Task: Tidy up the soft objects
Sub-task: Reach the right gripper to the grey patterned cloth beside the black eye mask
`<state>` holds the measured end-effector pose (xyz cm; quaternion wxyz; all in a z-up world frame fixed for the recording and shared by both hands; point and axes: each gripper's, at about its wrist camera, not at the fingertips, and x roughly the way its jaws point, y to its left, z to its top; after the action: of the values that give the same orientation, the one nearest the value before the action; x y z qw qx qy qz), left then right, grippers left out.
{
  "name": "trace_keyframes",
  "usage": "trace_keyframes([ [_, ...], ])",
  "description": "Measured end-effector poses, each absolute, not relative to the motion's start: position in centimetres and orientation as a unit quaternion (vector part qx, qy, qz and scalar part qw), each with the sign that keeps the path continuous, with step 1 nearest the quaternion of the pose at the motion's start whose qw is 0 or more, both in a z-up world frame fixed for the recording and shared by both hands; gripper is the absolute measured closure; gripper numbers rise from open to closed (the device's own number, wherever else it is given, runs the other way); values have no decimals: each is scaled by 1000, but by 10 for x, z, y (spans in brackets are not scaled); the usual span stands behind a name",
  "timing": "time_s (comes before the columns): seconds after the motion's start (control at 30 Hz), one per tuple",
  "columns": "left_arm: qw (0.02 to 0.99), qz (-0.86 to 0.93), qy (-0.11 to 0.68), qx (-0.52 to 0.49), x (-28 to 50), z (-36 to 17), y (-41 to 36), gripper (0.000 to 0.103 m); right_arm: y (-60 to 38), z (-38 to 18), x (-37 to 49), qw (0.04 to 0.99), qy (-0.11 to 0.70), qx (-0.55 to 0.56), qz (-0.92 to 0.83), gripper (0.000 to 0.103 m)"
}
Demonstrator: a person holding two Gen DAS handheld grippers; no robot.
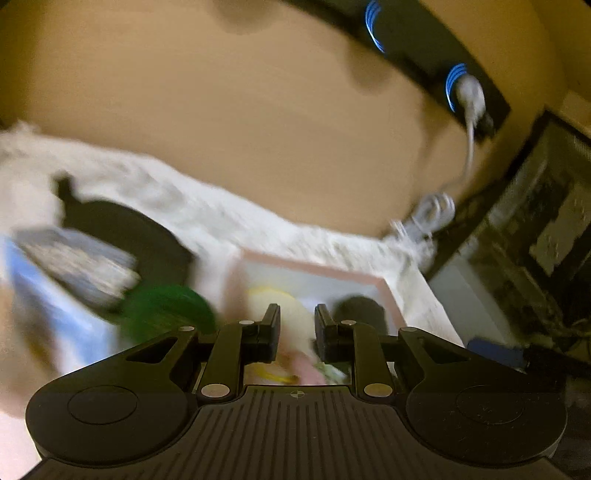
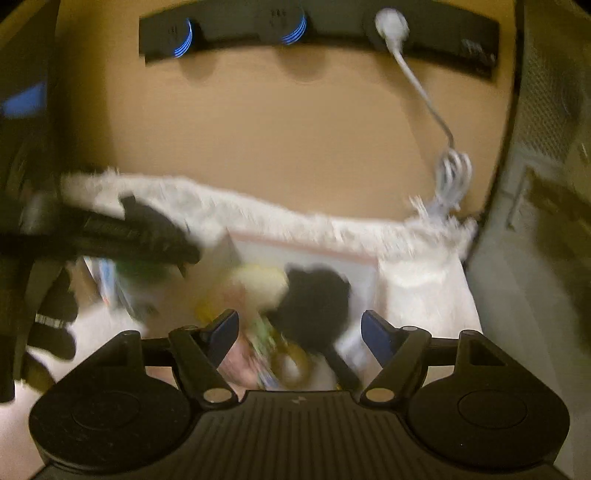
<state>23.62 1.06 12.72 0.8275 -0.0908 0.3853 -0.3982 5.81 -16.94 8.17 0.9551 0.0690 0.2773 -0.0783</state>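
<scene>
Both views are motion-blurred. A pink-rimmed white box [image 1: 310, 267] sits on a white fluffy rug [image 1: 192, 206] and holds soft things: a pale yellow plush [image 1: 291, 314], a black plush [image 2: 317, 299] and smaller pink and yellow pieces. A green round object [image 1: 166, 314] lies left of the box. My left gripper [image 1: 297, 332] hovers above the box with a narrow gap between its jaws; nothing shows clearly between them. My right gripper [image 2: 299, 328] is open wide over the box [image 2: 354, 258] and empty. The left gripper [image 2: 122, 236] shows as a dark shape in the right wrist view.
A tan wall [image 1: 240, 110] rises behind the rug with a black power strip [image 2: 317, 26], blue-lit sockets and a white plug with a coiled cable [image 2: 448, 173]. A grey patterned cloth [image 1: 77, 262] and a dark round object [image 1: 129, 236] lie at left. Dark clutter stands at right.
</scene>
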Motion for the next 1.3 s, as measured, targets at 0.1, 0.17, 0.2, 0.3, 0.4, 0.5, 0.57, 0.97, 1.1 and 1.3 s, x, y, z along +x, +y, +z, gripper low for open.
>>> trace_keyframes([
  [0.1,833,-372,394,-113,262,147,57,81,-148,126,87,962,256,65,-65,29],
  [0.17,838,-341,407,-124,284,158,91,81,-131,156,112,966,245,64,-48,29],
  [0.2,844,-324,410,-121,295,164,109,81,-122,173,126,967,242,65,-41,29],
  [0.3,864,-286,403,-92,317,180,152,81,-100,215,169,965,246,87,-3,29],
  [0.4,871,-273,398,-94,329,182,193,81,-79,231,213,951,288,101,49,28],
  [0.5,864,-292,397,-107,331,166,219,81,-56,211,251,934,340,91,57,28],
  [0.57,852,-314,406,-109,330,149,226,81,-44,187,268,921,376,88,55,28],
  [0.97,826,-376,393,-149,287,112,238,81,-29,86,310,856,497,109,87,61],
  [1.1,828,-380,387,-142,272,112,233,81,-32,74,318,840,514,130,112,61],
  [1.3,832,-377,391,-118,259,109,220,81,-28,48,335,815,545,151,127,72],
])
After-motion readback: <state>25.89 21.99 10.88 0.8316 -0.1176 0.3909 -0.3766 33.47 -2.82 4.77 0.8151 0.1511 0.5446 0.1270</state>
